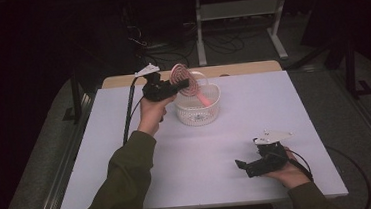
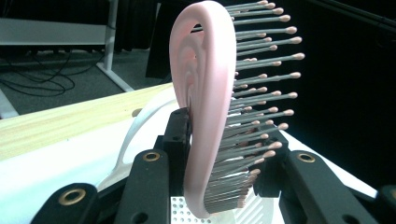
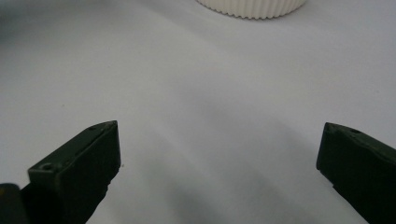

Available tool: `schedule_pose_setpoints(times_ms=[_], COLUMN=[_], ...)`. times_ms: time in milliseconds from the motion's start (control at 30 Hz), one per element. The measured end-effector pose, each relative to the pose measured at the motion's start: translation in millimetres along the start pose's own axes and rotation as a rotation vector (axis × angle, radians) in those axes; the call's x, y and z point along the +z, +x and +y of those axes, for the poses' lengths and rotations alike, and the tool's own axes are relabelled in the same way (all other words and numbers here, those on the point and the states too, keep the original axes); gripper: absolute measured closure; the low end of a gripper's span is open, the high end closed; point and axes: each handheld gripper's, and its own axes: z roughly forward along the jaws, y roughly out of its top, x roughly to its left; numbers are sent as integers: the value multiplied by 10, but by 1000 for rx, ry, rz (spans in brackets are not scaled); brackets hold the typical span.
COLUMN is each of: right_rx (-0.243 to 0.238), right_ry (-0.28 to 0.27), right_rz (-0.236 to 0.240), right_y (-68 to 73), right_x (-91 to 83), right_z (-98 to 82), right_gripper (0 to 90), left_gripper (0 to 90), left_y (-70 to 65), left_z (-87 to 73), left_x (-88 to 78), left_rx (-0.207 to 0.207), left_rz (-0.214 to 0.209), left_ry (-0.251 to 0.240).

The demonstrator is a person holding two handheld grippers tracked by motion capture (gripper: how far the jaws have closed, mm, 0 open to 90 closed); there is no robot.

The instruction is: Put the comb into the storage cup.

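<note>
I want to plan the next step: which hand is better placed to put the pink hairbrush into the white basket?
Left: the left gripper already clamps the hairbrush over the basket; the right gripper is open, apart.

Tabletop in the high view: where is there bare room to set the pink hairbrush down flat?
The white tabletop is bare left of the white basket, across the middle between basket and right gripper, and along the right edge. Crowded only at the basket, where the left gripper holds the pink hairbrush.
</note>
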Motion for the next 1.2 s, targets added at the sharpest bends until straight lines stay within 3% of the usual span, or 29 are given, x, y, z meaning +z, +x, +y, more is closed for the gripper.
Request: schedule_pose_setpoints(times_ms=[500,1200], right_rx=[1,0], right_ry=[-2,0], right_rz=[0,1], right_y=[1,7], right_x=[-2,0], right_z=[0,-1], right_gripper=[0,0], left_gripper=[648,632], left_y=[9,171], left_z=[-140,-235], left_x=[97,-20], left_rx=[-7,-35], left_rz=[11,5], left_ry=[11,23])
